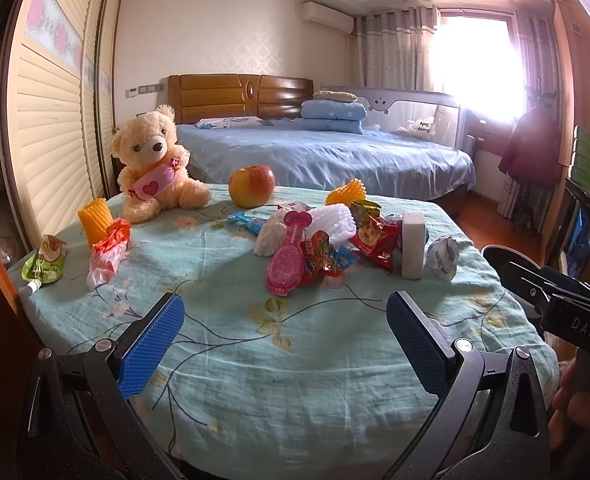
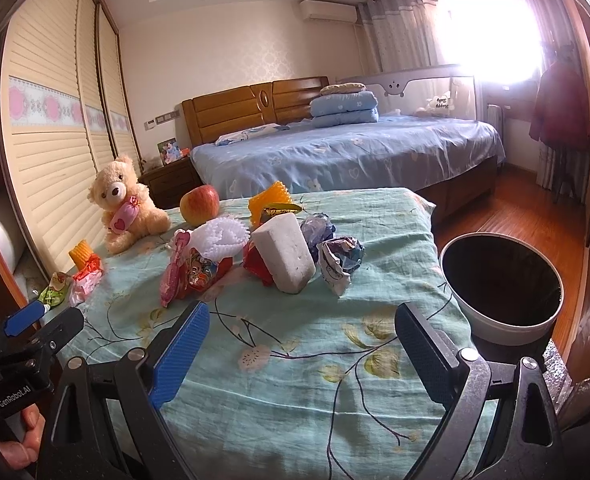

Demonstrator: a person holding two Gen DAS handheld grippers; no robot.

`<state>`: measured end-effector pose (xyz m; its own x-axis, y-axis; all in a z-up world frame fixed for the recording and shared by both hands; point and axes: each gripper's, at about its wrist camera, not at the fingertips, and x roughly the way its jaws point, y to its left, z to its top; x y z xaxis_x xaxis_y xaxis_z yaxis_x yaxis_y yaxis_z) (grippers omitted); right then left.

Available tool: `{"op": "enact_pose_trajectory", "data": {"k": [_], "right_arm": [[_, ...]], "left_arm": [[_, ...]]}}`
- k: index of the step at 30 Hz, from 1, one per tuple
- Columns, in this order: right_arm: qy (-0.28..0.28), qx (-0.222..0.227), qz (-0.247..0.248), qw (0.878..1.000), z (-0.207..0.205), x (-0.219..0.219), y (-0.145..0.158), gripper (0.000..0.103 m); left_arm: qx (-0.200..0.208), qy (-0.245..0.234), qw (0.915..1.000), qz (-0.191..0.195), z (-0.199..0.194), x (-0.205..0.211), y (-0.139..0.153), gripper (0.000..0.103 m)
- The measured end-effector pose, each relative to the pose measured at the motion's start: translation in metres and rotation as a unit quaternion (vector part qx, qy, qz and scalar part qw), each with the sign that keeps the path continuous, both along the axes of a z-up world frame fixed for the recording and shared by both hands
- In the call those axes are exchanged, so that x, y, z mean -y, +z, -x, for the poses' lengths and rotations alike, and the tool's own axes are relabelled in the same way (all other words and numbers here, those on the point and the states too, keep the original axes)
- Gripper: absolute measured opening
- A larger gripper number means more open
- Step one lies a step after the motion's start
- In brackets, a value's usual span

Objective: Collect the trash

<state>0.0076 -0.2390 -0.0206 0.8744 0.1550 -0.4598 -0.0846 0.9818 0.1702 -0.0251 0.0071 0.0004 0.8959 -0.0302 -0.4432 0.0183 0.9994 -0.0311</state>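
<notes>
We see both grippers hovering above the near edge of the tabletop (image 1: 255, 380), which is draped in a pale green floral cloth. The left gripper (image 1: 285, 316) is released, its blue pads spread wide with nothing between them; the right gripper (image 2: 302, 326) is likewise spread and empty. The trash lies heaped near the centre of the tabletop: snack wrappers (image 1: 375, 240), a pink package (image 1: 285, 268), white foam netting (image 2: 223, 240), a grey block (image 2: 285, 258) and crumpled paper (image 2: 337, 260). A loose wrapper (image 1: 107, 252) and a green pouch (image 1: 45, 264) lie along the left edge. At the far edge sit a teddy bear (image 1: 155, 164) and an apple (image 1: 251, 186). A dark bin (image 2: 501, 280) stands just beside the right edge.
</notes>
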Motion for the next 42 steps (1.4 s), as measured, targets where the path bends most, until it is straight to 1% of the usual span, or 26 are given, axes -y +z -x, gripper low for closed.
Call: {"op": "enact_pose_trajectory", "data": {"k": [28, 33, 42], "right_arm": [[0.002, -0.004, -0.004, 1.0, -0.001, 0.003, -0.005, 0.095], [0.002, -0.007, -0.005, 1.0, -0.002, 0.004, -0.007, 0.095], [-0.002, -0.029, -0.014, 0.999, -0.016, 0.018, -0.014, 0.095]], "left_arm": [[-0.002, -0.004, 1.0, -0.002, -0.001, 0.005, -0.001, 0.103], [-0.007, -0.007, 0.9999, -0.002, -0.003, 0.007, -0.004, 0.103], [-0.035, -0.022, 0.9991, 0.003, -0.02, 0.016, -0.013, 0.103]]}}
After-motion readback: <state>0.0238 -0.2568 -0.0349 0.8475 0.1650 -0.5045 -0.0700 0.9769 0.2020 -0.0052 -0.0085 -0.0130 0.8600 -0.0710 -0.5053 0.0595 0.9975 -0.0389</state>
